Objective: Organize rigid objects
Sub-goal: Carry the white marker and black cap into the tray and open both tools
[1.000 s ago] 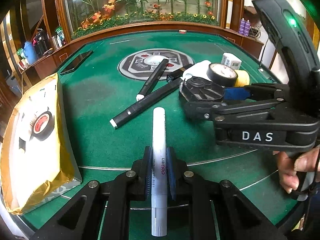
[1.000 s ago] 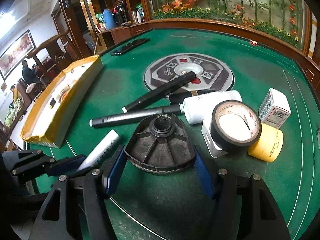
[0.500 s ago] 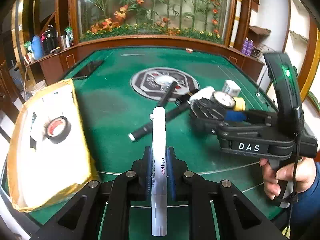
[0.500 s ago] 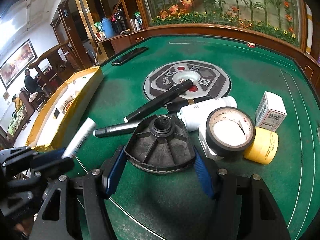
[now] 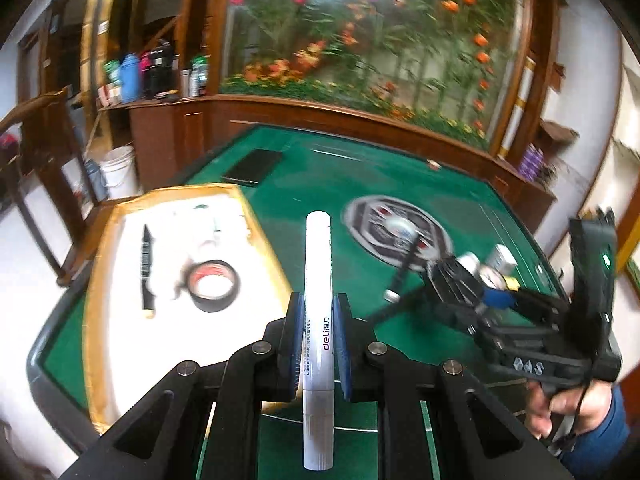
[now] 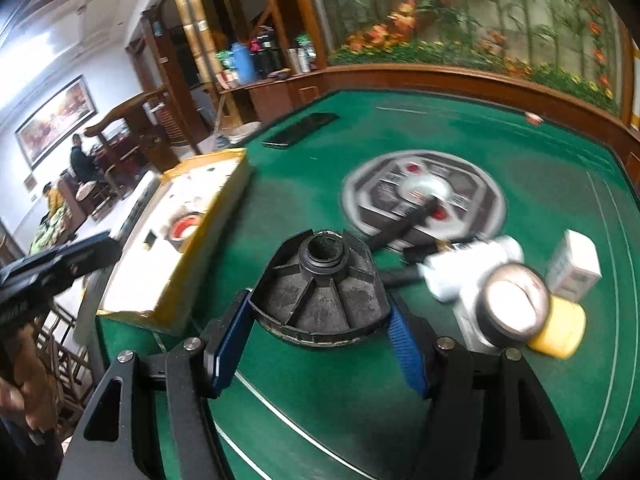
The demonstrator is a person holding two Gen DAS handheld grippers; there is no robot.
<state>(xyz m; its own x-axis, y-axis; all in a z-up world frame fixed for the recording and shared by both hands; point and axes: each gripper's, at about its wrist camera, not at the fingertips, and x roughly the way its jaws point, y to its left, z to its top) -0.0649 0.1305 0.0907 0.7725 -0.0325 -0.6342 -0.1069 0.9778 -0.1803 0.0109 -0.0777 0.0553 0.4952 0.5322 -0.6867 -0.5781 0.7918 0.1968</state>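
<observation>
"deli" — on white marker [image 5: 318, 312]

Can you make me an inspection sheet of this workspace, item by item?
Surface: green felt table, grey hub in the middle.
Job's things: white marker; black ribbed part; gold-edged tray holding a black tape roll.
Clutter: black pens, white bottle, tape rolls, small box, phone.
Grippers: left gripper shut on the marker; right gripper shut on the ribbed part.
Cables: nothing seen.
Surroundings: wood rail, flower mural, seated people.
</observation>
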